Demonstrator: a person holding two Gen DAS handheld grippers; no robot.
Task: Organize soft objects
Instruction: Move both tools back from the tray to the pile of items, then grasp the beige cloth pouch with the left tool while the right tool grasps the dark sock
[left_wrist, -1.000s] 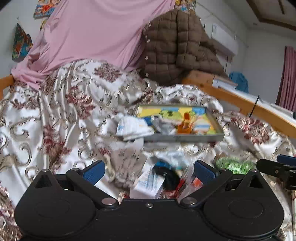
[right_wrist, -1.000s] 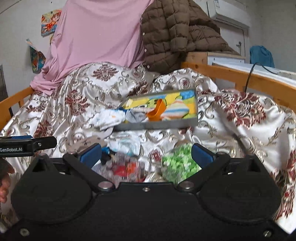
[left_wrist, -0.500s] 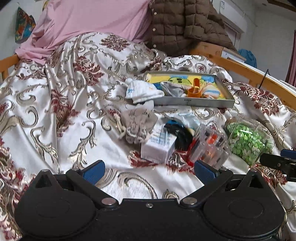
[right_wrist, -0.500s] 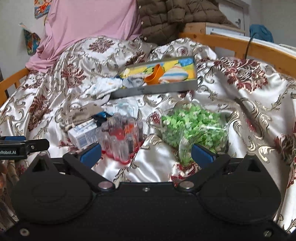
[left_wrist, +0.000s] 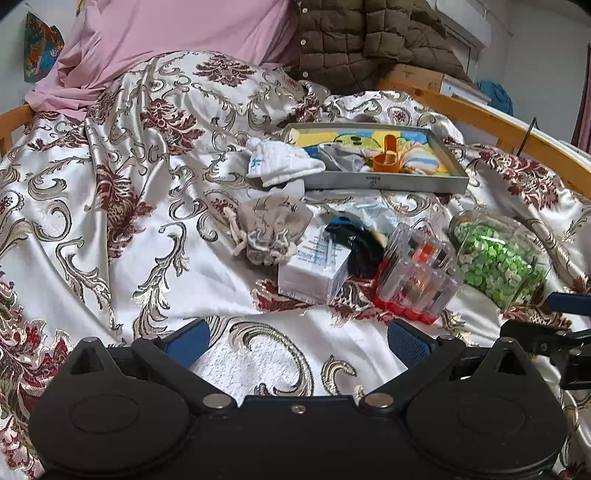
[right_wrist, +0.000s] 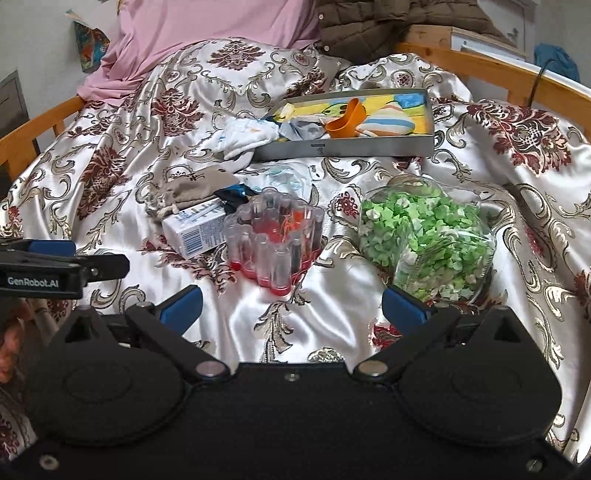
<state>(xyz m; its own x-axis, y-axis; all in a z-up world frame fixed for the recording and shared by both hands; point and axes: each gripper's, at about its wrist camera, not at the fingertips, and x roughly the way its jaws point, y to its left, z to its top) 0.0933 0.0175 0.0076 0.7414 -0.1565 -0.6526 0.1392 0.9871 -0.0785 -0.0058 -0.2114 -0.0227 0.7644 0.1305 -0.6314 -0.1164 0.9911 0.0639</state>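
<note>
Both the left gripper (left_wrist: 297, 338) and the right gripper (right_wrist: 291, 304) hover spread and empty at the lower frame, seemingly lining up a pick, while the grey drawstring pouch (left_wrist: 271, 230) and white cloth (left_wrist: 282, 164) lie mid-frame on the bed (left_wrist: 110, 221) beside the tray (left_wrist: 384, 182).

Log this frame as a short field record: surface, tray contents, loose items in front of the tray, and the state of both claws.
surface: patterned satin bedspread
tray: grey tray holding an orange scoop and soft cloth pieces
draped on tray edge: white cloth
loose items: drawstring pouch, white box, clear tube holder, jar of green pieces
left claw: open, empty
right claw: open, empty
</note>
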